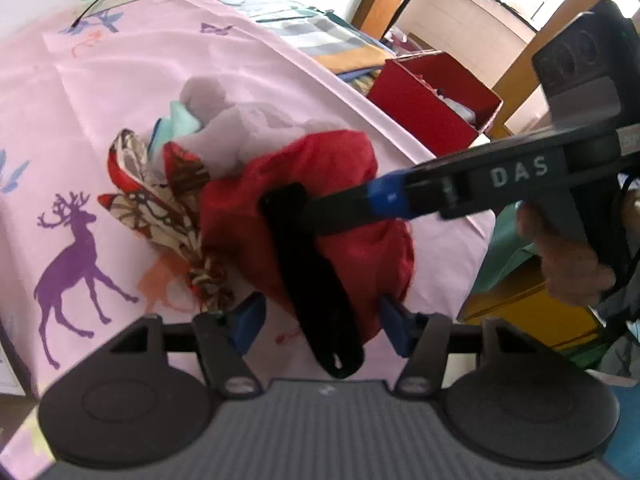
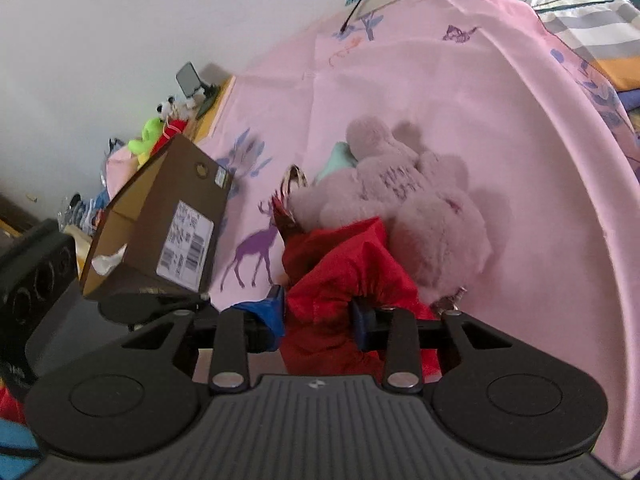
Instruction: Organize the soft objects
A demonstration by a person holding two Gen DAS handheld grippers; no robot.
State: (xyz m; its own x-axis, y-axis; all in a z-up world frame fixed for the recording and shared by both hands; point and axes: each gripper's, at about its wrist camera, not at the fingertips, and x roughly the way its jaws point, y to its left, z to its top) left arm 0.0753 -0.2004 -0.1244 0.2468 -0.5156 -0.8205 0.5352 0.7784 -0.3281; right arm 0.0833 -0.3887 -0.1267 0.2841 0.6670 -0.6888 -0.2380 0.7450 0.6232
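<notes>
Right wrist alone shows cardboard box (image 2: 160, 236) beside red garment (image 2: 344, 272).

Soft pile (image 1: 280, 168) on pink bedsheet (image 1: 160, 80)

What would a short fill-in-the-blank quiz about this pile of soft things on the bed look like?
1. The right gripper has its jaws closed on a bundle of ____ cloth.
2. The plush toy lying behind that cloth is pale ____.
3. The purple animal printed on the pink sheet is a ____.
4. The cardboard box carries a white ____ on its side.

Missing words: red; pink; deer; label
</notes>
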